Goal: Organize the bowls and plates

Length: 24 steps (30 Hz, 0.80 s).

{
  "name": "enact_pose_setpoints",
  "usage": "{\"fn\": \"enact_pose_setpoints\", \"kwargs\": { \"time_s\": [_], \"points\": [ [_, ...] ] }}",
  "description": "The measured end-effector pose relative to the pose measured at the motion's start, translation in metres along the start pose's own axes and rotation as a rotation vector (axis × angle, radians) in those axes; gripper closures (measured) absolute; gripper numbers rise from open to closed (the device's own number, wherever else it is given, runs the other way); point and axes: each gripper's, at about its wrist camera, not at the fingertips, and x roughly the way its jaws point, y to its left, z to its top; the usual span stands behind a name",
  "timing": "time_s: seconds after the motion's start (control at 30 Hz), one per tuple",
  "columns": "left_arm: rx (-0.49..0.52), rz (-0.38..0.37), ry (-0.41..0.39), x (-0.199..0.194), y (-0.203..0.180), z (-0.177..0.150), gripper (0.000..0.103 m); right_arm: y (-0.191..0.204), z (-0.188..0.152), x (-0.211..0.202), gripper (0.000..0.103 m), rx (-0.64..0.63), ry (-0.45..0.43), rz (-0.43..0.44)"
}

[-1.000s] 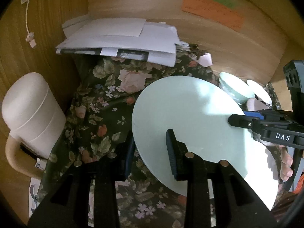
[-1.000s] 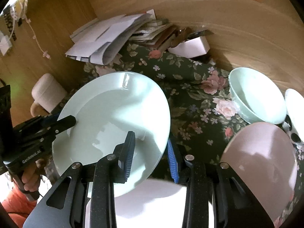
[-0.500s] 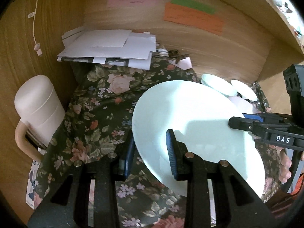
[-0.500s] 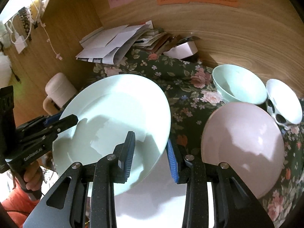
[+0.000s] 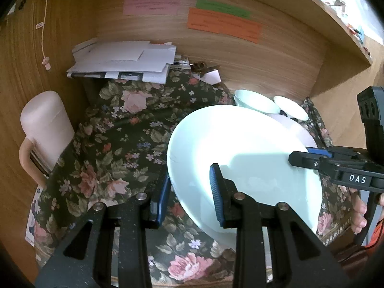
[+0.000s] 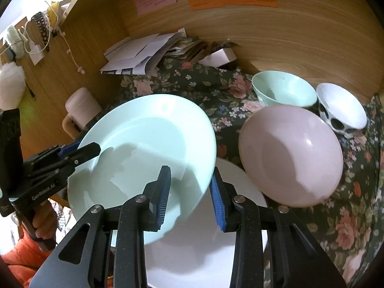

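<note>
A pale green plate (image 5: pixel 240 158) is held in the air between both grippers, above the flowered cloth. My left gripper (image 5: pixel 189 187) is shut on its left rim. My right gripper (image 6: pixel 190 187) is shut on its right rim (image 6: pixel 144 148). Under it lies a white plate (image 6: pixel 204 235). A pink plate (image 6: pixel 290 153) lies to the right. Behind it stand a green bowl (image 6: pixel 283 91) and a white bowl with black spots (image 6: pixel 340 108). The right gripper also shows in the left wrist view (image 5: pixel 309 160), and the left gripper shows in the right wrist view (image 6: pixel 81 151).
A stack of papers (image 5: pixel 124 60) lies at the back left against the wooden wall. A cream jug with a handle (image 5: pixel 45 129) stands at the left. A small white box (image 6: pixel 218 56) sits at the back. Wooden walls close in the back and both sides.
Both grippers have lifted the green plate and drawn back from the wall. The pink plate, white plate and both bowls have come into fuller view.
</note>
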Motion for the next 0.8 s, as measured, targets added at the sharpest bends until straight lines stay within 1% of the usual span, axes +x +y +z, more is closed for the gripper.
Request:
{"fn": "enact_pose_setpoints", "kwargs": {
  "time_s": [0.47,0.8],
  "points": [
    [0.010,-0.021,0.014,-0.013,-0.021,-0.025,0.072,-0.007,-0.031,-0.015,0.073,0.038,-0.006,0.003],
    [0.000,-0.033,0.050,-0.011,-0.031,-0.039,0.072,-0.014,-0.051,-0.018,0.073,0.055,0.008,-0.001]
  ]
}}
